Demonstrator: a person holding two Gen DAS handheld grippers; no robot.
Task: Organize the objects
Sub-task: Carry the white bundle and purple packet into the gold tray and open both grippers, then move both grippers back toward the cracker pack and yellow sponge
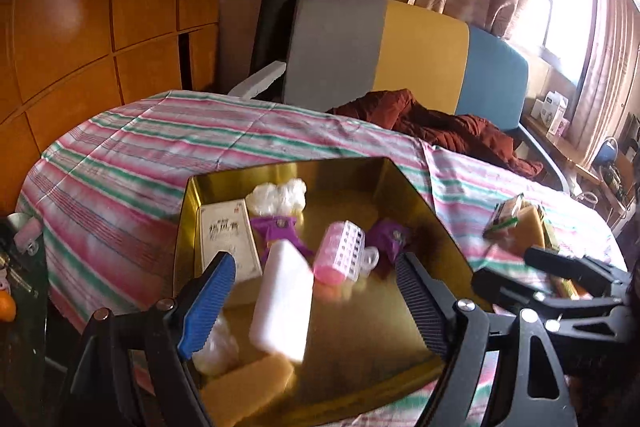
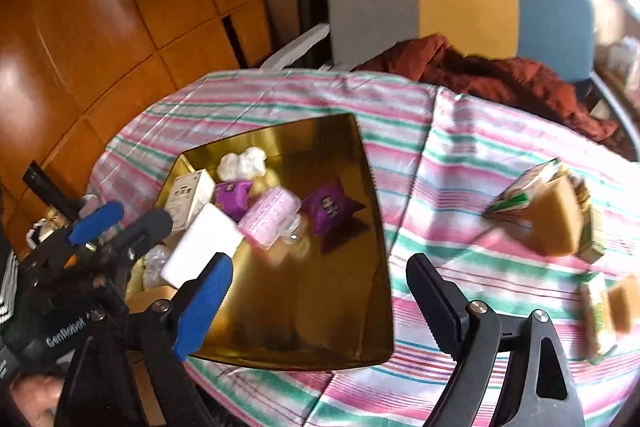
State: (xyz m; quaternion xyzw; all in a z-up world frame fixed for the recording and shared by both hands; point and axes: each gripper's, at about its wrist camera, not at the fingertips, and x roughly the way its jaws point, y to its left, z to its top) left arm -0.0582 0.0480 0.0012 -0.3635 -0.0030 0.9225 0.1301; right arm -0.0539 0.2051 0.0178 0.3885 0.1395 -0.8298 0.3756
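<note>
Gaping claws (image 1: 316, 291) above gold tray (image 1: 360, 327)

Gold tray (image 2: 372, 227) crowded at left; its right half lies open.

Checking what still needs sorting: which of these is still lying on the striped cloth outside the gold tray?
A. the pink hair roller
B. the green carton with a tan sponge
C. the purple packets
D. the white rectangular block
B: the green carton and tan sponge lie on the striped cloth right of the gold tray; the other items lie inside or over it.
</note>
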